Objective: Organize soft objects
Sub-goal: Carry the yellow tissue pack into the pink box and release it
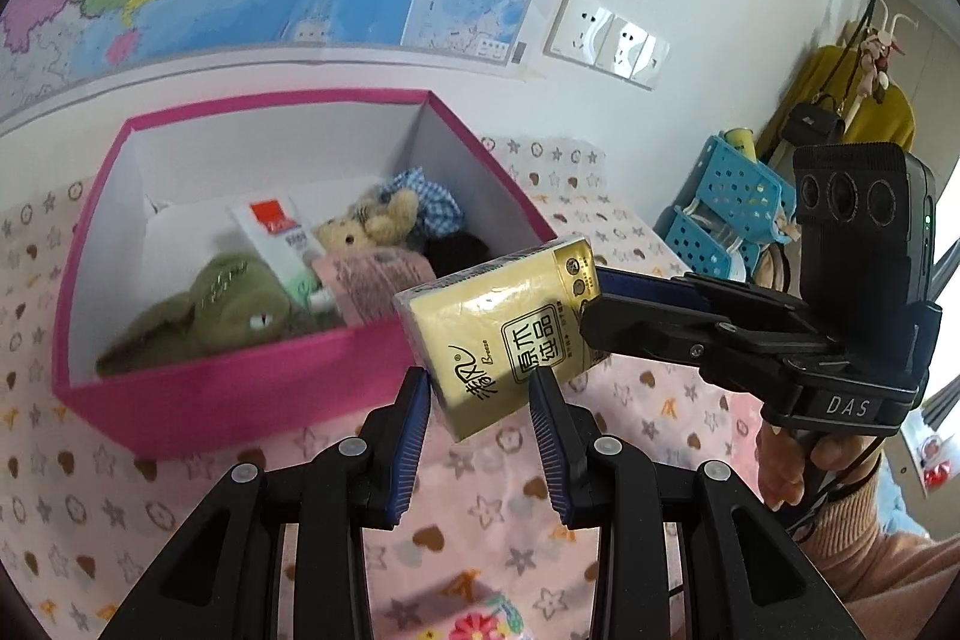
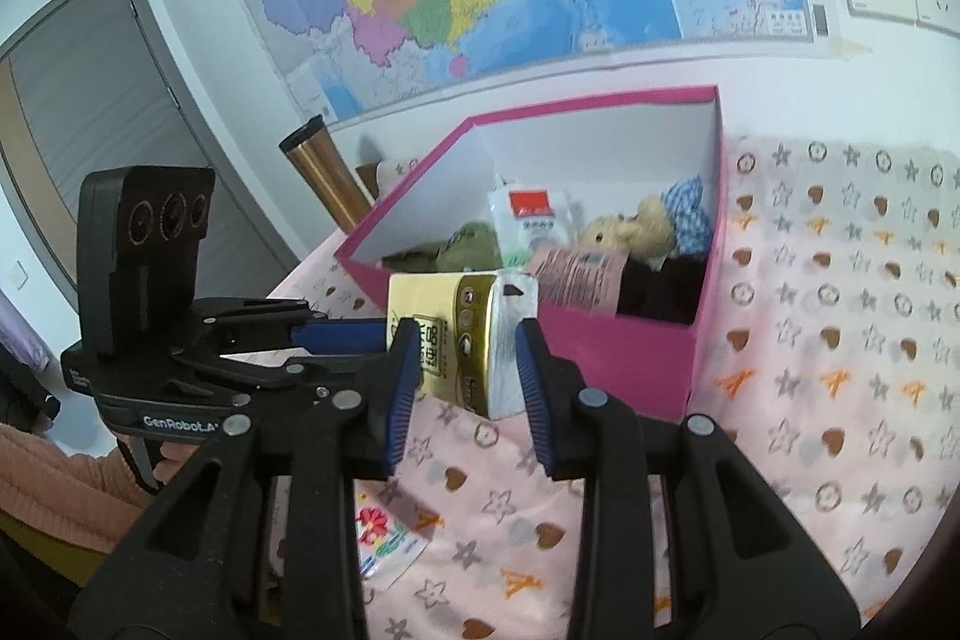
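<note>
1. Right gripper (image 1: pixel 591 307) fingers pinched the tissue pack (image 1: pixel 504 334), ahead of the open, empty left gripper (image 1: pixel 480 388) fingers.
2. Pink box (image 1: pixel 198 400) beyond held toys, packs; this pack still outside.

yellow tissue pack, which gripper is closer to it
Right. The right gripper is clamped on the yellow tissue pack; the left gripper sits open just below it, fingers straddling its lower end.

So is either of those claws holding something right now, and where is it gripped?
The right gripper holds a yellow plastic-wrapped tissue pack by one short end, fingers on its flat faces. The left gripper holds nothing.
</note>
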